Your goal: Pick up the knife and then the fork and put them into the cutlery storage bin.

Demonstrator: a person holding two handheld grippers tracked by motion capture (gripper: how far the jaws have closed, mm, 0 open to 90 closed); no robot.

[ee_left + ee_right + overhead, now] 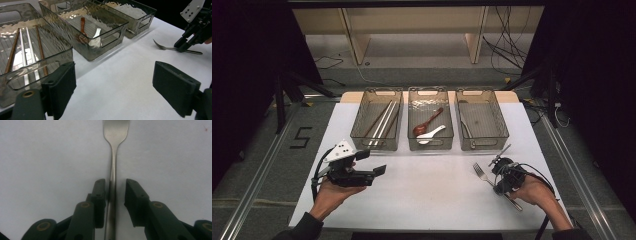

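Fork [113, 170] lies flat on the white surface [427, 185]; right tool [114, 192] straddles its handle, one pad touching, not clamped yet, lining up. Left tool [113, 85] waits wide open, empty.

The high view looks forward and down on the white desk [422, 185] from above the person's side. The left gripper view rides low near the desk, facing toward 2 o'clock past three clear bins [82, 27]. The right gripper view looks straight down, very near the fork [113, 170]. All three views share that fork.
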